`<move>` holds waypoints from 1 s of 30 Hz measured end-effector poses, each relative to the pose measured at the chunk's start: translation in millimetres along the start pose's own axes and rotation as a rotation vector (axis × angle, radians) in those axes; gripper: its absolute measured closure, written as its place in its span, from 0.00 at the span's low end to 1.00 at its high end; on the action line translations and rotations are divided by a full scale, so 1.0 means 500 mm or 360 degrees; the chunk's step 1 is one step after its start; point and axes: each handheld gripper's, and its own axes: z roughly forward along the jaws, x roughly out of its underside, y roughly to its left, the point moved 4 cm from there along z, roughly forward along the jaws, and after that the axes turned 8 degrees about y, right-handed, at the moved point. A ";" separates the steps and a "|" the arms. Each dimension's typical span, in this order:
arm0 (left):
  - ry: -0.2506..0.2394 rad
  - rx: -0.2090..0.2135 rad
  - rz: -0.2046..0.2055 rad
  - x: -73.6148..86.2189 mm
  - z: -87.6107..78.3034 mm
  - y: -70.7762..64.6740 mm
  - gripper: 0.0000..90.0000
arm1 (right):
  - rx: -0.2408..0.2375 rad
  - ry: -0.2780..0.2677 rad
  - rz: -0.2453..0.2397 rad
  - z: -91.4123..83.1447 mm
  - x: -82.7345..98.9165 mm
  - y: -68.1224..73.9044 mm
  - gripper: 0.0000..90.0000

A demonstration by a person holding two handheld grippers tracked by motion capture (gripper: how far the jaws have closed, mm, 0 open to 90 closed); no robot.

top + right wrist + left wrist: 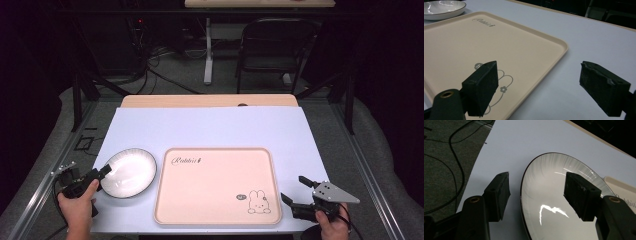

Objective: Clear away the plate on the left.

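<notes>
A: In the high view, how far along is the work?

B: Early, I'd judge. The white plate [128, 172] lies on the pale blue table cover [210, 127], just left of the pink tray [218, 186], which carries nothing. The left gripper [103, 171] reaches its near left rim with jaws spread; no grip yet. The right gripper [294, 190] waits, spread, beside the tray's near right corner.

A: And the left gripper view?

B: The jaws straddle the plate [554, 202]'s rim, one outside, one over the bowl, apart. The plate is glossy, shallow and round, with a thin dark edge and faint brushed streaks. Closing and lifting are left.

A: The right gripper view?

B: Wide-open black pads, rough at the corners, holding nothing. The tray [474, 47] looks like smooth matte plastic, rectangular with rounded corners and a low raised lip, with a rabbit drawing [499, 92] printed on it.
</notes>
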 end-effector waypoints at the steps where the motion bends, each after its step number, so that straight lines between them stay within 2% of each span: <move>1: 0.0002 0.0002 -0.0008 0.001 0.001 0.002 0.42 | 0.0000 -0.0001 0.0000 0.000 0.000 0.000 0.16; 10: 0.0050 0.0038 -0.0045 0.011 0.013 0.005 0.47 | -0.0002 0.0001 -0.0002 0.000 0.000 0.000 0.16; 18: 0.0081 0.0040 -0.0038 0.017 0.022 0.005 0.52 | -0.0003 0.0001 -0.0004 0.000 0.000 0.000 0.16; 25: 0.0102 0.0068 -0.0055 0.021 0.028 0.002 0.60 | -0.0004 0.0002 -0.0003 0.000 0.000 0.000 0.16; 30: 0.0105 0.0057 -0.0054 0.023 0.030 0.002 0.62 | -0.0005 0.0003 -0.0004 0.000 0.000 0.000 0.16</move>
